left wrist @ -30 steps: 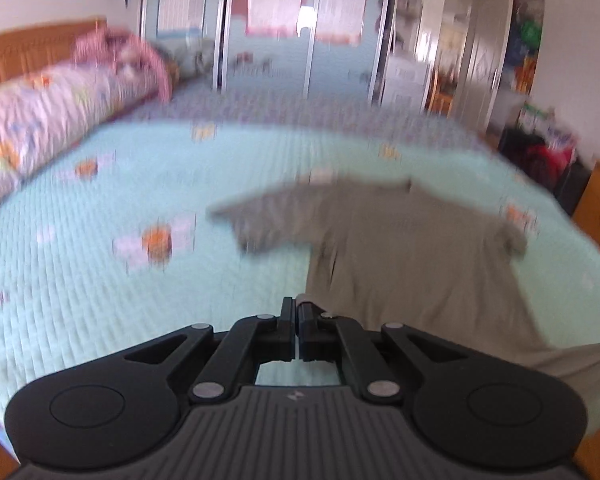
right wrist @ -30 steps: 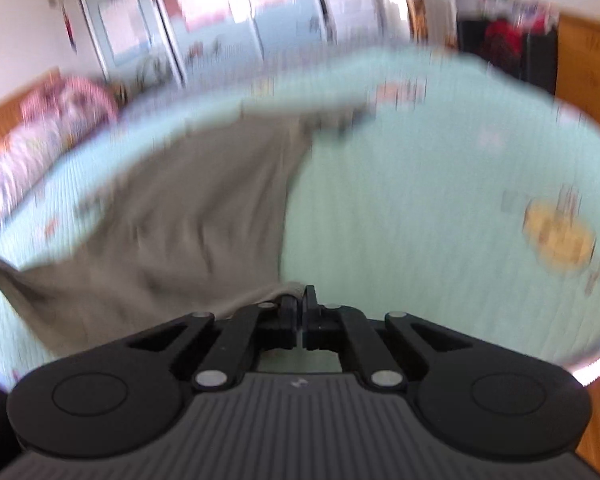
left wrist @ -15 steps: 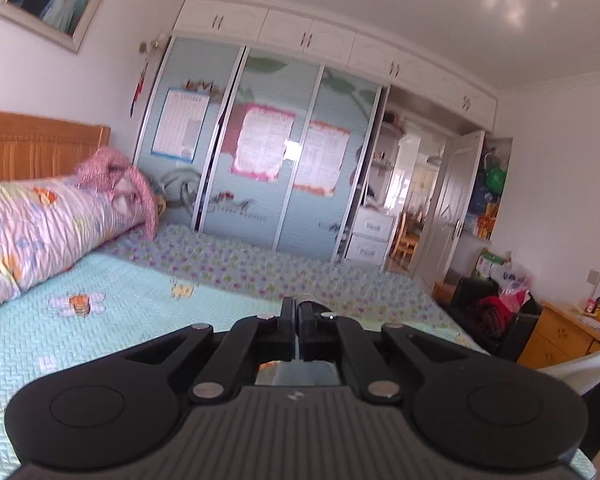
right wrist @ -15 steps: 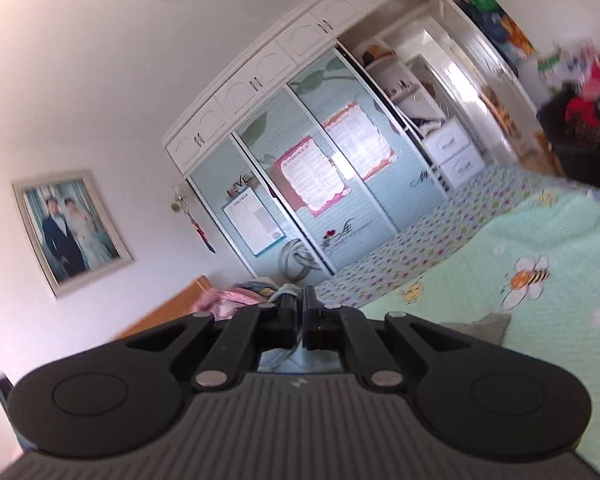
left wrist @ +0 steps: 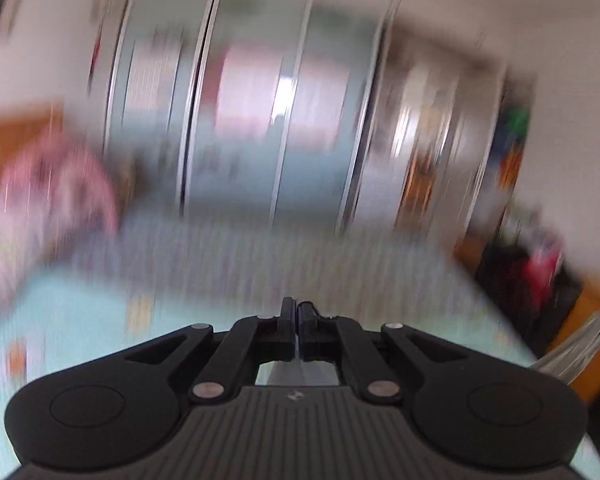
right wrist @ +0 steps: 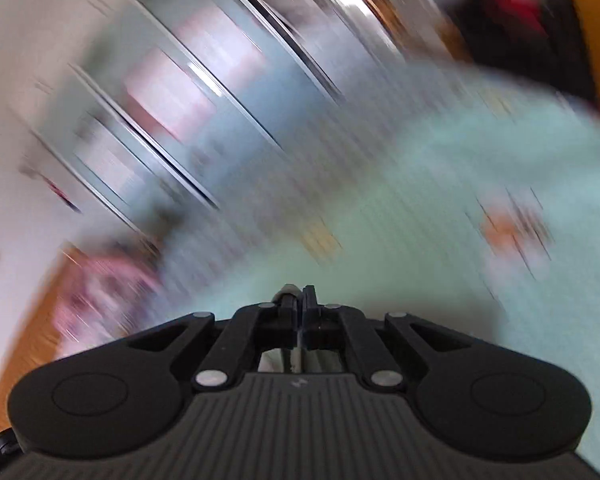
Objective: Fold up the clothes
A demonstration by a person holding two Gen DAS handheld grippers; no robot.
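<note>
While blurred, both tools (left wrist: 297, 312) (right wrist: 299, 300) shut over bed (right wrist: 480, 168).

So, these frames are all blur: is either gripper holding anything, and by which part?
Left gripper and right gripper are shut; whether either pinches anything cannot be told.

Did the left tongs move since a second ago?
Yes. The left tongs went up: before, they looked down at the bed; now they face the wardrobe, all blurred.

mint bedspread (left wrist: 80, 312), black gripper (left wrist: 298, 320)
</note>
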